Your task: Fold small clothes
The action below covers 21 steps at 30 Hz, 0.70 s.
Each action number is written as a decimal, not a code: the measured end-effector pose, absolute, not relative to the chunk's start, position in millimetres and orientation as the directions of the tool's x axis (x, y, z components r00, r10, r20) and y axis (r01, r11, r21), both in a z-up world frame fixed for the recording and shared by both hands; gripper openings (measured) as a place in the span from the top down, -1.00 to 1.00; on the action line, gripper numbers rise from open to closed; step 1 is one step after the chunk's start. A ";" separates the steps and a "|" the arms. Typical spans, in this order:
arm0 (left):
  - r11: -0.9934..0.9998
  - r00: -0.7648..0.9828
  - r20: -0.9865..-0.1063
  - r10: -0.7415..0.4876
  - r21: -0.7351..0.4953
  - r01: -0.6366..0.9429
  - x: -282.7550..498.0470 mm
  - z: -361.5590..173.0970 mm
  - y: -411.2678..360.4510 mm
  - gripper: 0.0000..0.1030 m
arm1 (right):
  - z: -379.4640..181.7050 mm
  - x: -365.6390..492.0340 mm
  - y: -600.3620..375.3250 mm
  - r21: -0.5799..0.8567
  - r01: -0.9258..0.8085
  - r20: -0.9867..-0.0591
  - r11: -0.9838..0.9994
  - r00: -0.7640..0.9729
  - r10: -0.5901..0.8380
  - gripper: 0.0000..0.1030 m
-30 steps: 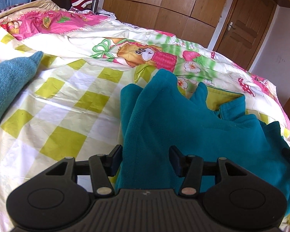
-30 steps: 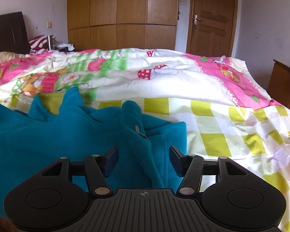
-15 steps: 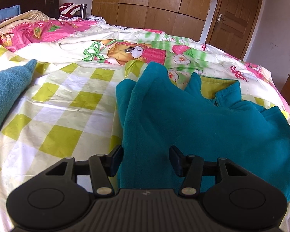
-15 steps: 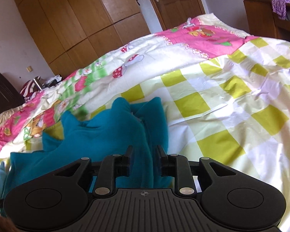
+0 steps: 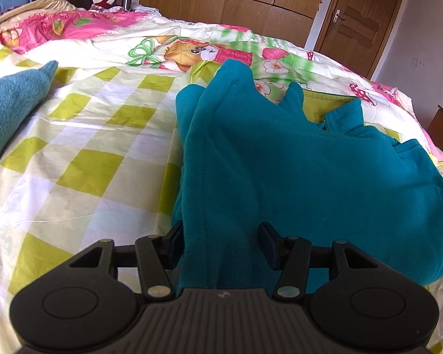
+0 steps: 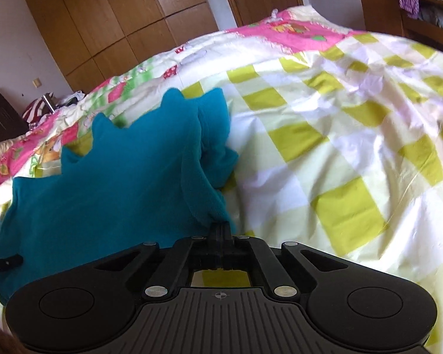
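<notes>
Fold barely begun: right gripper (image 6: 220,230) pinching teal fleece (image 5: 280,171) edge, left gripper (image 5: 220,243) spread around opposite edge, garment still rumpled on bed (image 5: 82,147).

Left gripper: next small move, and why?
Probably close the left gripper on the teal garment: its jaws stand open with the fabric edge between them, while the right gripper is already shut on the other edge.

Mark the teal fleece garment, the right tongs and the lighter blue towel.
teal fleece garment (image 5: 295,177): left wrist view, middle of the flat body.
right tongs (image 6: 220,230): right wrist view, shut tips pinching the garment's edge.
lighter blue towel (image 5: 11,100): left wrist view, its upper part at frame left.
</notes>
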<state>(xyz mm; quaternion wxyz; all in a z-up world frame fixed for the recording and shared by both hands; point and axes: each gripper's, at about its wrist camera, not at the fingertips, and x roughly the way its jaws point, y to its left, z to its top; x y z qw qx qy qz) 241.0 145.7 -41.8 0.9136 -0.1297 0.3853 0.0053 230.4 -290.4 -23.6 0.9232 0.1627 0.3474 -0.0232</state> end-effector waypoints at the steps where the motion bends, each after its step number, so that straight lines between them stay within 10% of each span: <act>1: 0.966 0.704 -0.704 -0.091 -0.233 -0.108 239.5 -43.6 145.9 -0.28 | -9.0 227.0 -291.0 0.226 0.140 -0.630 0.964 0.776 0.035 1.00; 11: 0.977 0.715 -0.694 -0.085 -0.198 -0.075 232.3 -43.0 129.9 -0.30 | -12.0 216.3 -262.8 0.068 -0.011 -0.646 0.998 0.761 0.052 0.57; 18: 0.976 0.733 -0.668 -0.130 -0.216 -0.024 227.4 -32.9 126.2 -0.30 | -51.8 237.6 -273.1 0.181 0.044 -0.668 0.982 0.739 0.090 0.54; 21: 0.982 0.724 -0.679 -0.121 -0.186 -0.010 230.5 -35.6 117.7 -0.30 | -54.9 241.9 -275.8 0.211 0.035 -0.664 0.977 0.739 0.117 0.83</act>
